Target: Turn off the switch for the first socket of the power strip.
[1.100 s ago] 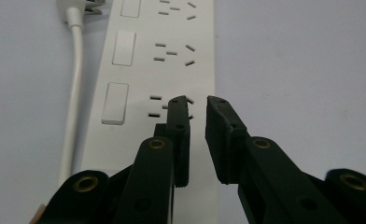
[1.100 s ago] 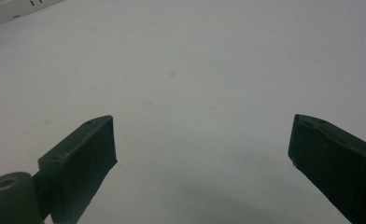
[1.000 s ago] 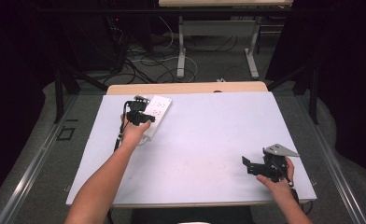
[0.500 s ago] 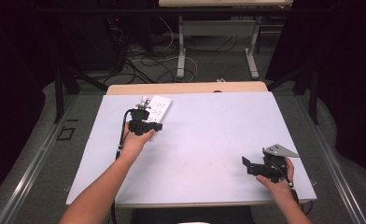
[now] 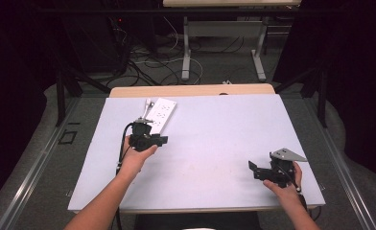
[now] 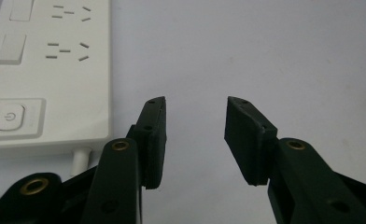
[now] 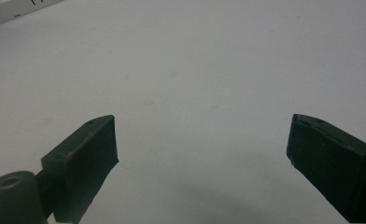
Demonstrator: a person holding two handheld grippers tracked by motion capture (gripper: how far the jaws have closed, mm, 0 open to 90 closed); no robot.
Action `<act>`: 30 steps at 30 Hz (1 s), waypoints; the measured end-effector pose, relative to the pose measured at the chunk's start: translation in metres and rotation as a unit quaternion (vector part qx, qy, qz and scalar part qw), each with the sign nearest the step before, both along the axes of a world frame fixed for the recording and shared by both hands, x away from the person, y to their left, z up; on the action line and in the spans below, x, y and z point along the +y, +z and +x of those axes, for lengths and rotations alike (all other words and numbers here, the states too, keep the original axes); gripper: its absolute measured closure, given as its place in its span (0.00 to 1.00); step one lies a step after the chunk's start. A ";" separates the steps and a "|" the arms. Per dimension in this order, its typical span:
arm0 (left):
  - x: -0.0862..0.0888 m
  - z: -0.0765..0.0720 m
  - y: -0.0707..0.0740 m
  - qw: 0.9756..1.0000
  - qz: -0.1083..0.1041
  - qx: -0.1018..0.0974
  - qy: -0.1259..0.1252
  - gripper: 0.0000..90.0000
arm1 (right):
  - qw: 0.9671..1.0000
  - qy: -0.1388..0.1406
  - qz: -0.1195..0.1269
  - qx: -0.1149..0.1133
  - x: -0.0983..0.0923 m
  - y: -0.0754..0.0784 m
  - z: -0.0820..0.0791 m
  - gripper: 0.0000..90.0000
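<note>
White plastic power strip lies far left on the pale table. Just near of it, the left gripper holds nothing, jaws moderately parted. Near right, the right gripper gapes wide, empty. Risk: a careless reach could snag the strip's cable.

Table is lit evenly from above and reads pale lavender, while everything around it drops into near black. High view is pretty soft and grainy. Both gripper views look dim, with blurry close-up jaws and faint shadows underneath.
</note>
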State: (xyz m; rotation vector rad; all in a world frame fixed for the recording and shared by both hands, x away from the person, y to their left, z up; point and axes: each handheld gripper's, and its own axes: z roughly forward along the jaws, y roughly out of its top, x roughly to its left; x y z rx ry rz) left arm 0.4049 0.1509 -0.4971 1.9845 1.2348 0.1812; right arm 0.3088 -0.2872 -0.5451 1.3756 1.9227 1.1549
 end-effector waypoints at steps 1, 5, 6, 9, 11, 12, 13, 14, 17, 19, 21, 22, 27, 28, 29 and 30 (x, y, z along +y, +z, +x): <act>0.001 -0.002 -0.001 1.000 -0.004 0.003 -0.001 0.63 | 1.000 0.001 -0.002 -0.002 0.000 0.000 0.000 0.09; 0.002 -0.010 -0.004 1.000 -0.009 0.005 -0.005 0.59 | 1.000 0.002 -0.002 -0.002 0.000 0.000 0.000 0.09; 0.003 -0.012 -0.004 1.000 -0.006 0.005 -0.007 0.58 | 1.000 0.002 -0.002 -0.001 0.000 0.000 0.000 0.09; 0.003 -0.019 -0.007 1.000 -0.008 0.001 -0.007 0.56 | 1.000 0.001 -0.001 -0.001 0.000 0.000 -0.001 0.09; 0.004 -0.024 -0.008 1.000 -0.007 -0.006 -0.004 0.56 | 1.000 0.001 -0.001 -0.001 0.000 0.000 0.000 0.09; 0.005 -0.027 -0.009 1.000 -0.009 -0.008 -0.003 0.56 | 1.000 -0.002 -0.002 -0.003 0.000 -0.001 0.000 0.09; 0.006 -0.029 -0.009 1.000 -0.010 -0.012 -0.002 0.55 | 1.000 -0.002 -0.002 -0.002 0.000 -0.001 0.000 0.09; 0.007 -0.032 -0.009 1.000 -0.014 -0.016 0.001 0.55 | 1.000 -0.002 -0.002 -0.002 0.000 -0.001 0.000 0.09; 0.010 -0.037 -0.009 0.999 -0.017 -0.027 0.003 0.54 | 1.000 -0.001 -0.002 -0.002 0.000 -0.001 -0.001 0.09; 0.013 -0.040 -0.010 0.999 -0.013 -0.034 -0.004 0.51 | 1.000 0.002 -0.003 0.000 0.000 -0.001 -0.001 0.09; 0.014 -0.045 -0.011 0.999 -0.008 -0.042 -0.005 0.49 | 1.000 0.002 -0.003 -0.001 0.000 0.000 -0.001 0.09; 0.015 -0.046 -0.011 0.999 -0.002 -0.047 -0.008 0.48 | 1.000 0.001 -0.002 -0.001 0.000 0.000 -0.001 0.09; 0.018 -0.057 -0.009 0.999 0.001 -0.051 -0.018 0.44 | 1.000 0.003 -0.003 0.000 0.000 0.000 -0.001 0.09; 0.018 -0.060 -0.010 0.998 -0.001 -0.059 -0.012 0.44 | 1.000 0.003 -0.003 0.000 0.000 0.000 -0.001 0.09; 0.019 -0.062 -0.010 0.999 -0.005 -0.052 -0.012 0.44 | 1.000 0.003 -0.002 0.000 0.000 0.000 -0.001 0.09; 0.021 -0.063 -0.010 0.998 -0.001 -0.056 -0.014 0.42 | 1.000 0.003 -0.002 0.000 0.000 0.000 -0.001 0.09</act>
